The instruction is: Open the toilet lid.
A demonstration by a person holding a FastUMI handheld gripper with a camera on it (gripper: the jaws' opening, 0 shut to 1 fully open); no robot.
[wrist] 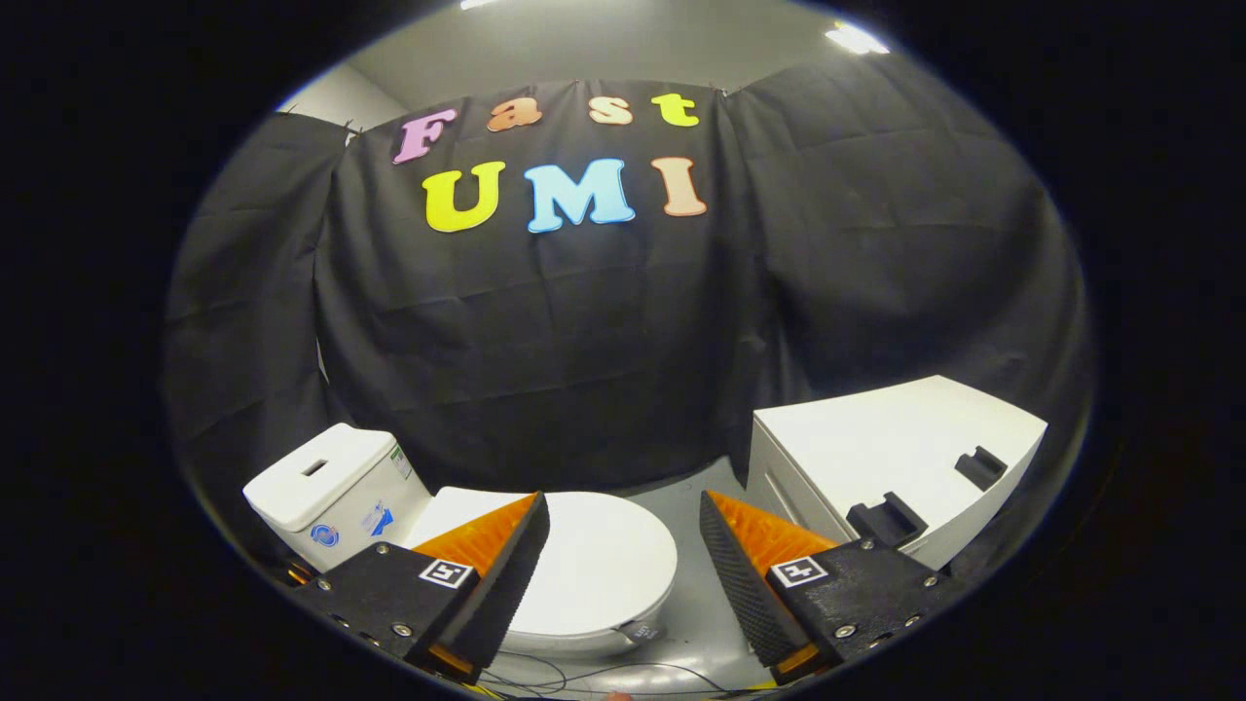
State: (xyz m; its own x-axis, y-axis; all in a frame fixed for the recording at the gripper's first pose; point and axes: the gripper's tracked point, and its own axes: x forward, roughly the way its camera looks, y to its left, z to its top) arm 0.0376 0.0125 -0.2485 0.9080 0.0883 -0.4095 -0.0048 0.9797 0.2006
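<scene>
**A:** What does the gripper view give us?

**B:** The black two-finger gripper (623, 555) with orange wedge-shaped backs and ribbed black pads sits at the bottom, its jaws spread wide with nothing between them but air. Neither finger touches anything.

**A:** And the toilet?

**B:** The small white plastic toilet (467, 545) stands on the grey floor (696, 604), below and just beyond the fingers, off toward the left one. Its smooth white oval lid (604, 560) lies flat, closed over the bowl. The left finger (496, 565) overlaps the lid's near-left part in the picture, though I cannot tell how far above it the finger hangs.

**A:** What is behind the lid?

**B:** The boxy white cistern (331, 492), with a rectangular slot in its top and small stickers on the side facing us. It stands at the far-left end of the toilet, beyond the left finger.

**A:** Anything to the right?

**B:** A white box-shaped cabinet (896, 458) with two black bracket-like pieces (888, 519) on its top face, beyond the right finger (750, 574) and well apart from the toilet, with bare floor between them.

**A:** And nearest to us?

**B:** Thin dark cables (584, 674) lie loose on the floor beneath the fingers, in front of the bowl.
</scene>
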